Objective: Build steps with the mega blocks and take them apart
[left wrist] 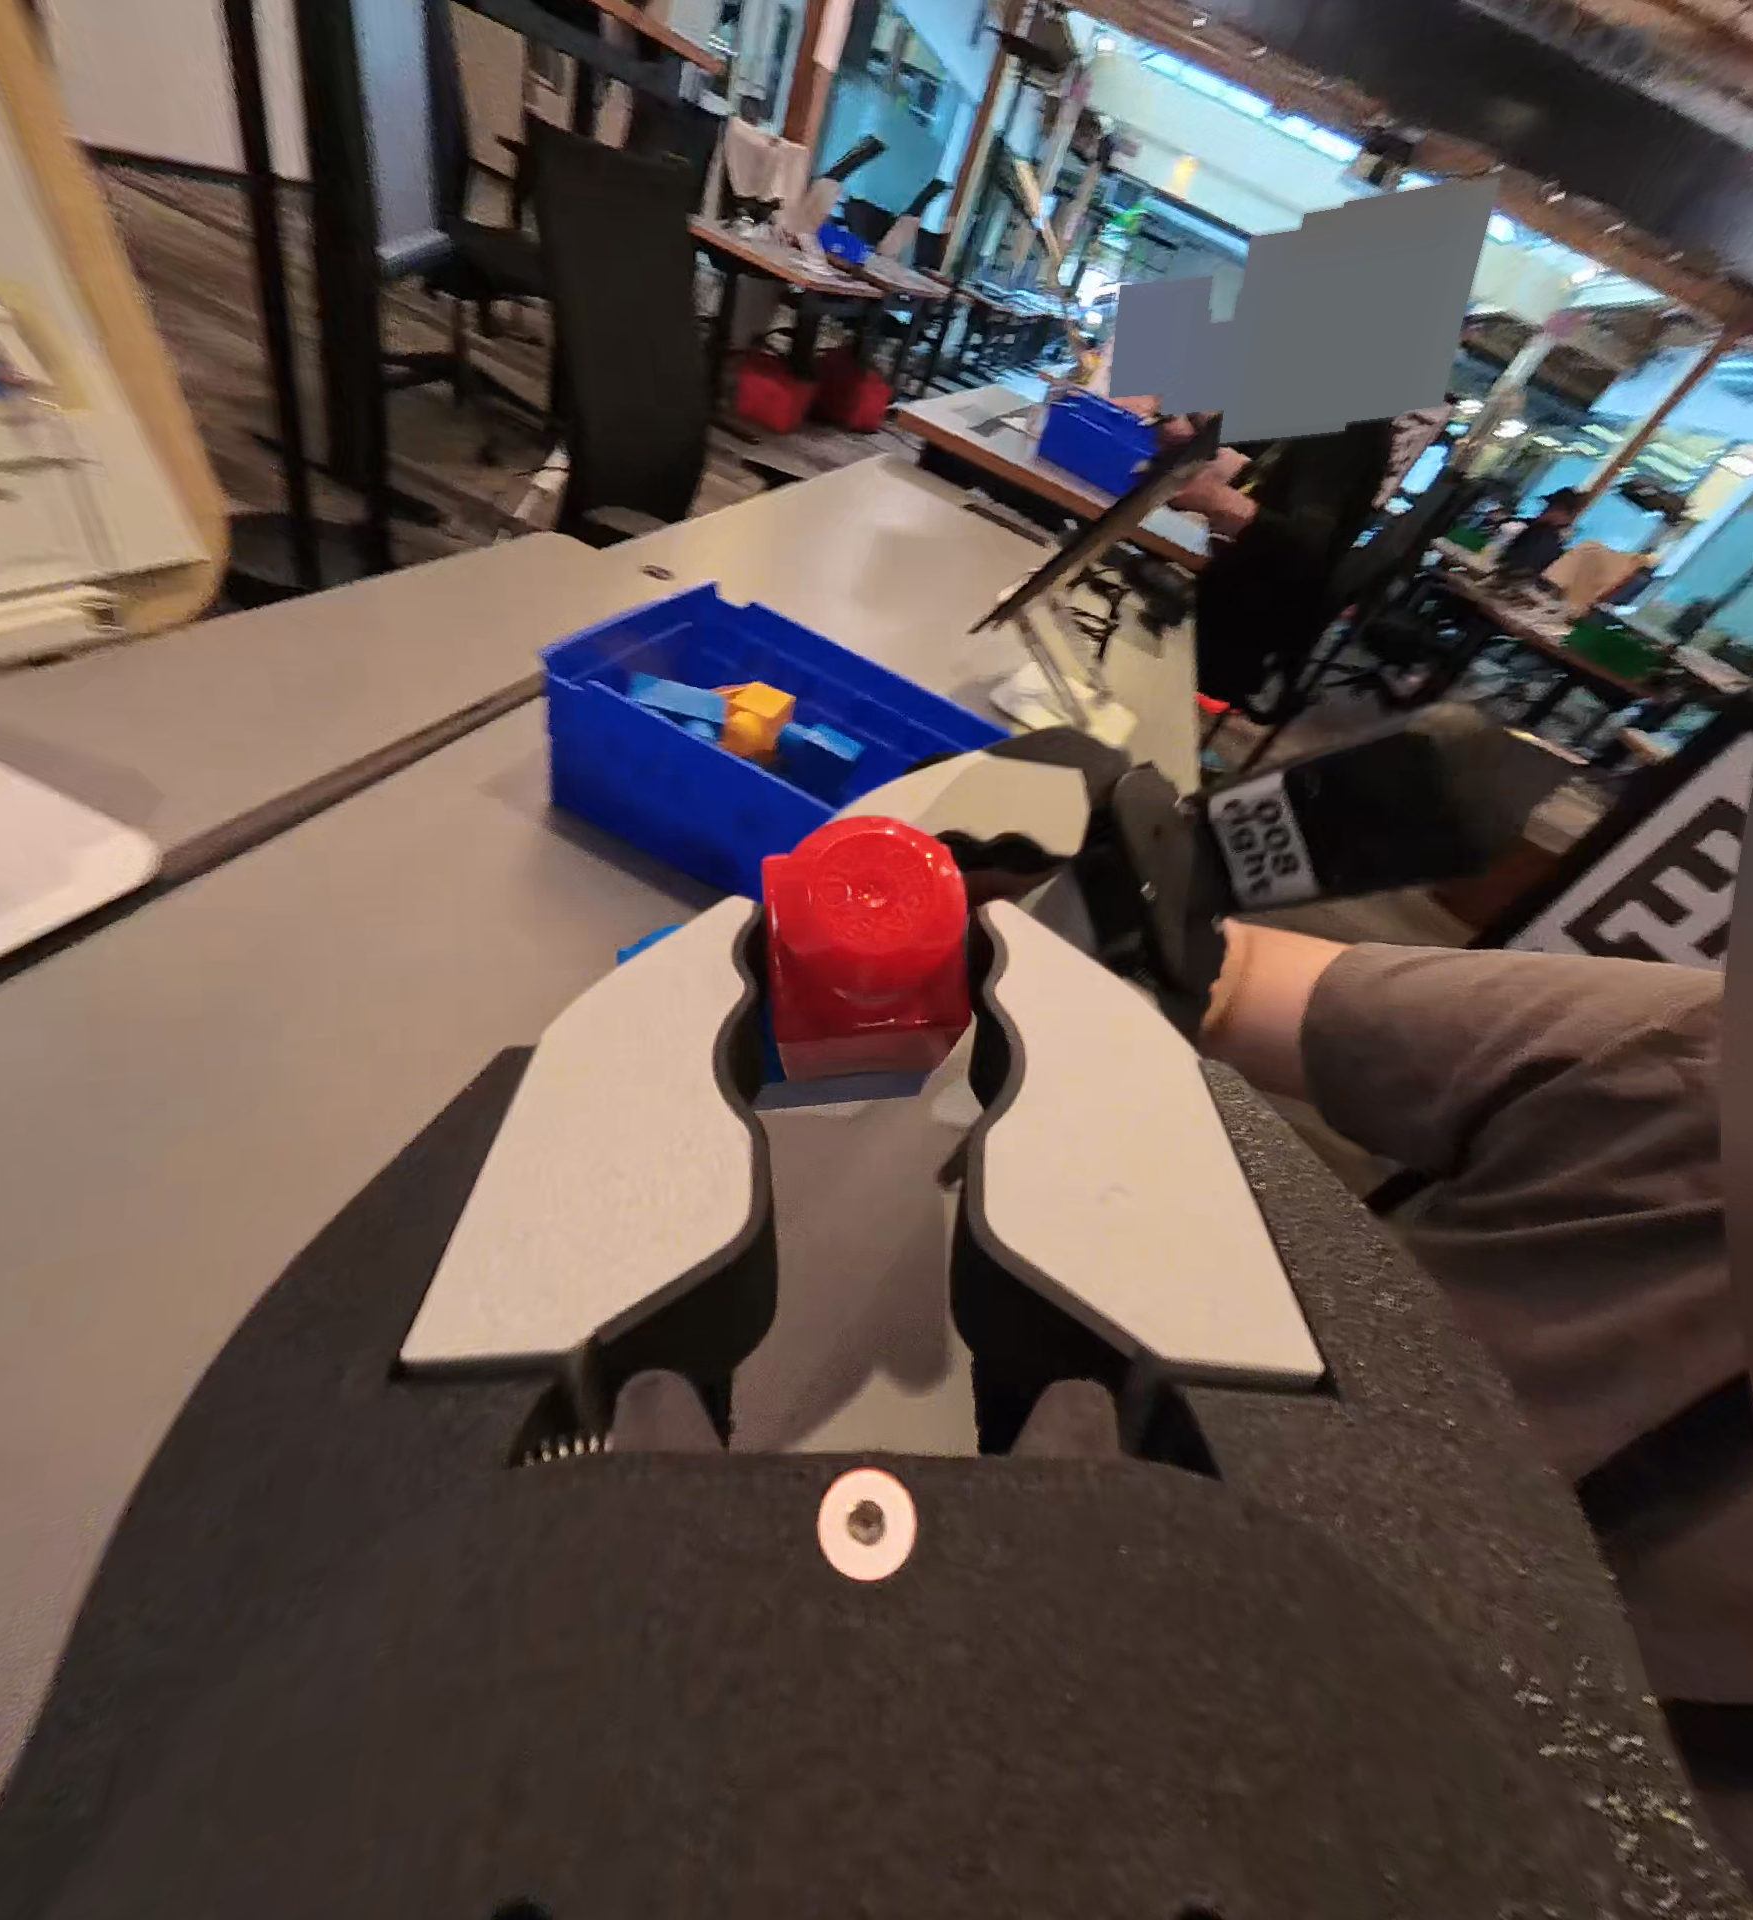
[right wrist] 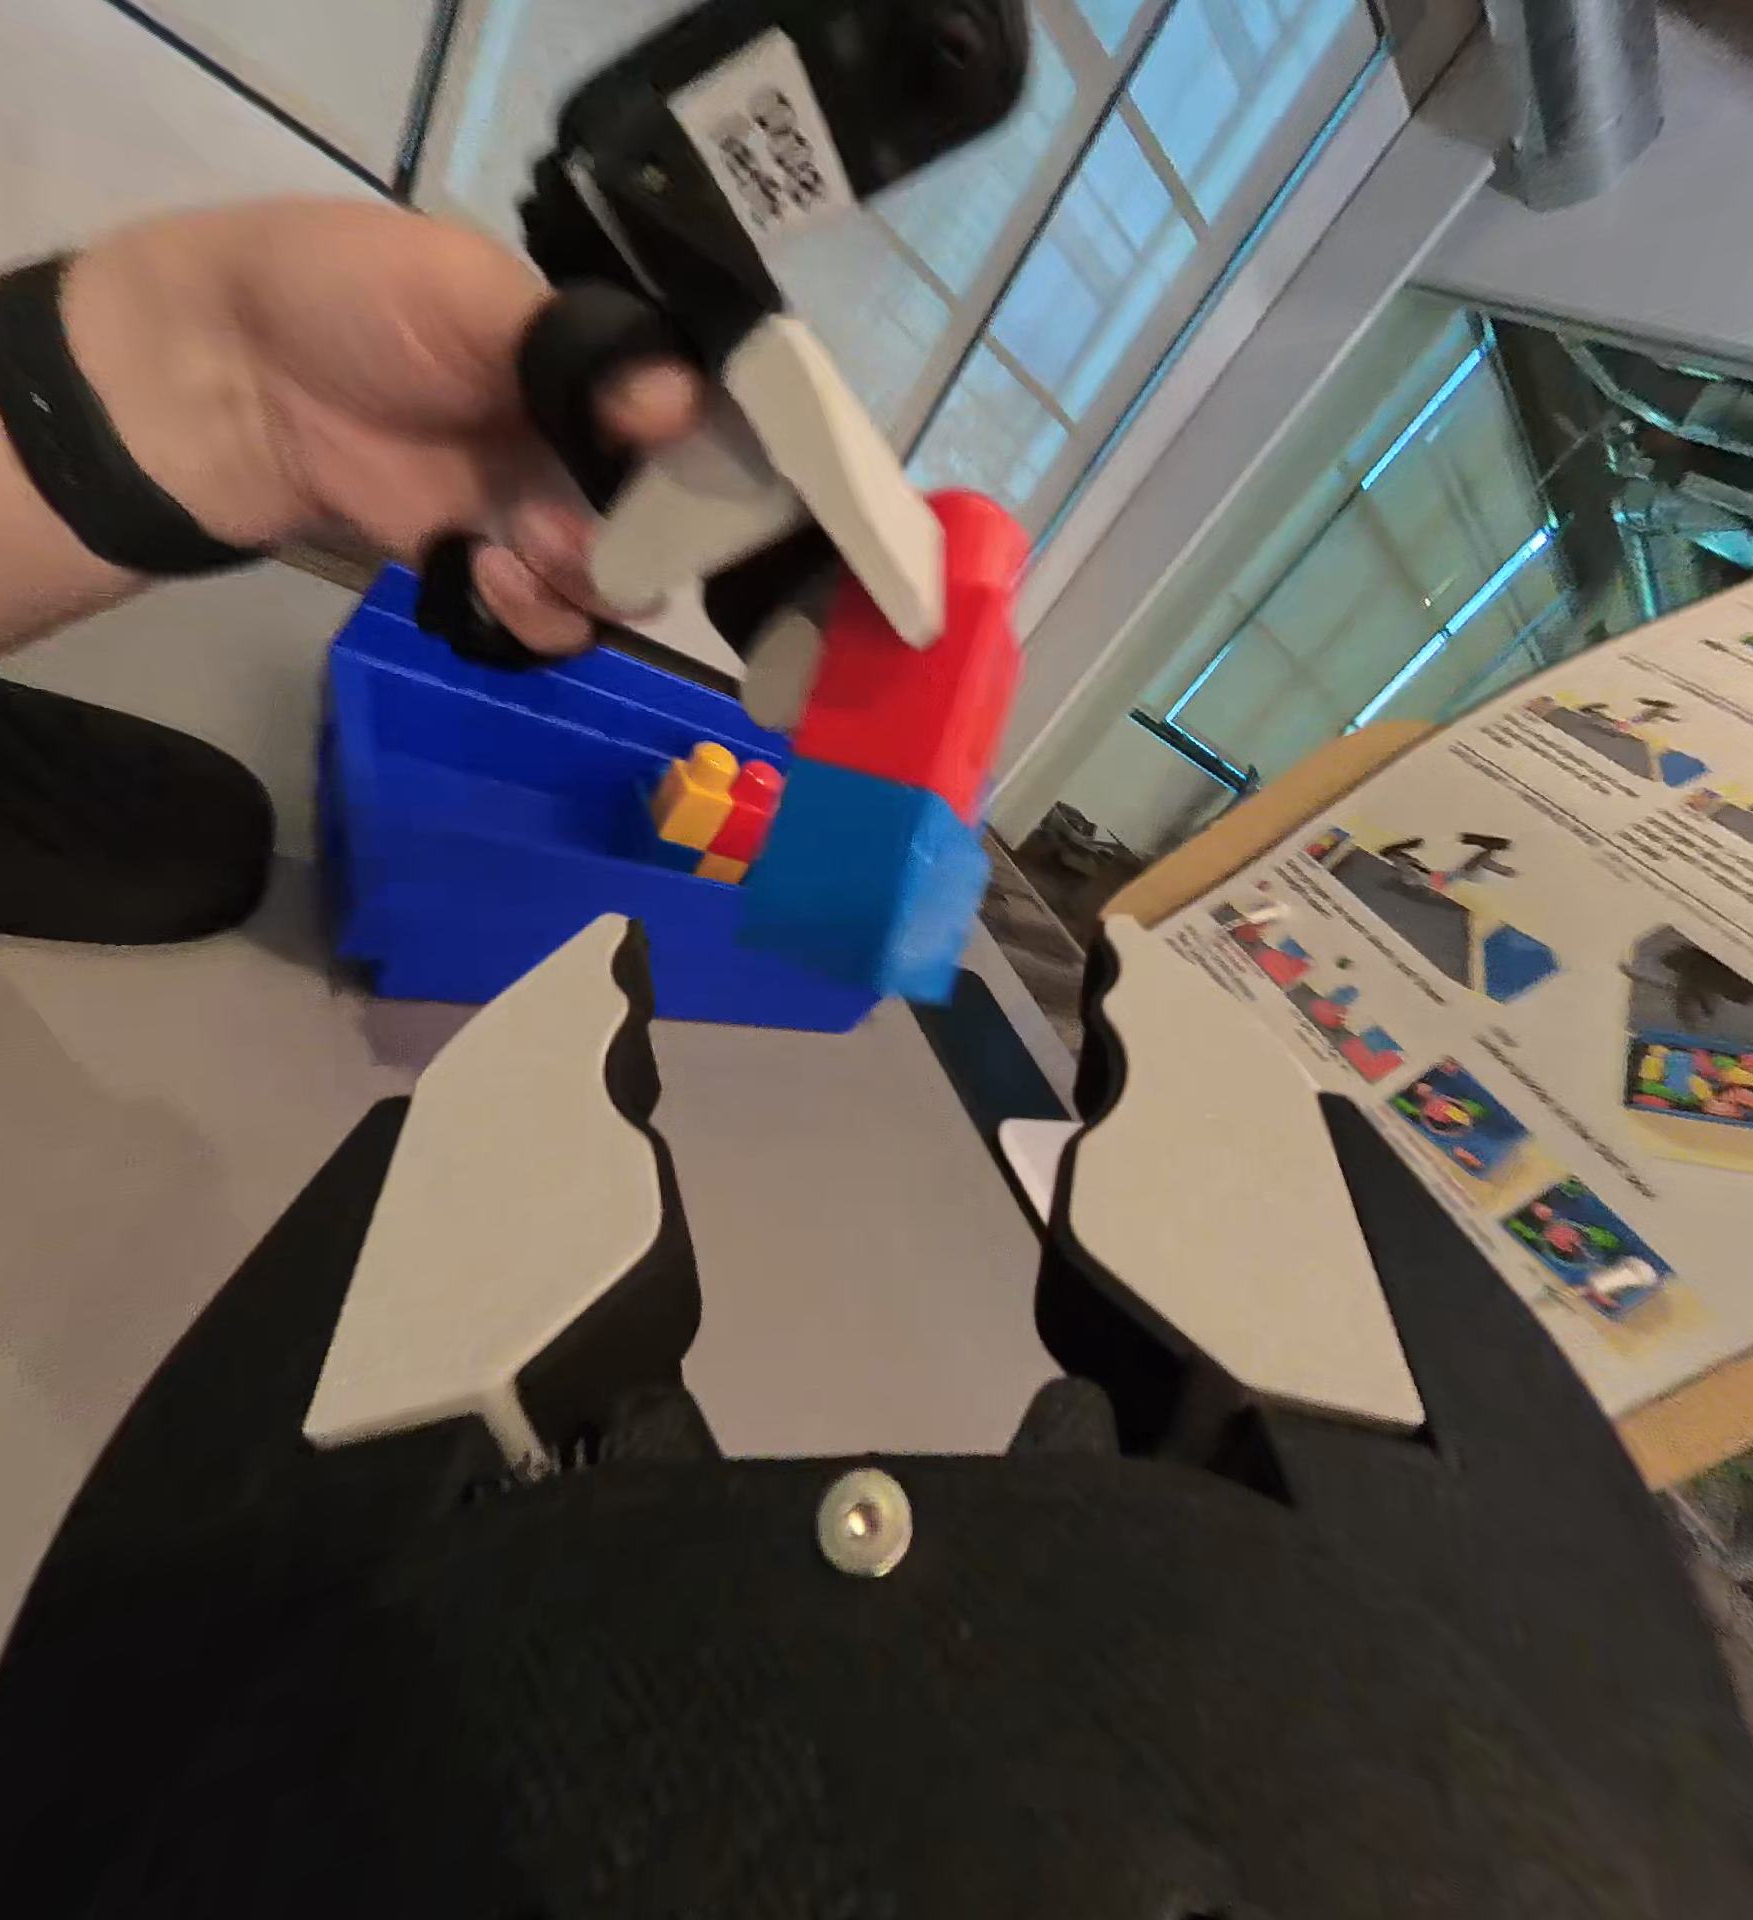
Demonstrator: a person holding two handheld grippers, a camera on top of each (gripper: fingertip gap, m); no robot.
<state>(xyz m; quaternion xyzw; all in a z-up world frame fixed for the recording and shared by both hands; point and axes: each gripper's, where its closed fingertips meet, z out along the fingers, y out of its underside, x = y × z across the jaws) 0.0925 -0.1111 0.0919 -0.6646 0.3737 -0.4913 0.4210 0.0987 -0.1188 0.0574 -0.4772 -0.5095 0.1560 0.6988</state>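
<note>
My left gripper (left wrist: 864,935) is shut on a red mega block (left wrist: 867,940) that is joined to a blue block (left wrist: 841,1086) below it. In the right wrist view the same red block (right wrist: 913,665) and blue block (right wrist: 851,883) hang in the air above the grey table (right wrist: 830,1195), held by the left gripper (right wrist: 841,623) in a person's hand (right wrist: 311,384). My right gripper (right wrist: 867,966) is open and empty, just below and in front of the blue block. The right gripper also shows in the left wrist view (left wrist: 1059,821) behind the red block.
A blue bin (left wrist: 643,769) with several blue, yellow and red blocks (right wrist: 721,821) stands on the table behind the held blocks. An instruction sheet on a board (right wrist: 1537,987) leans at the right of the right wrist view. A white tray (left wrist: 10,862) lies at the left. The grippers' ends are close to 4 centimeters from one another.
</note>
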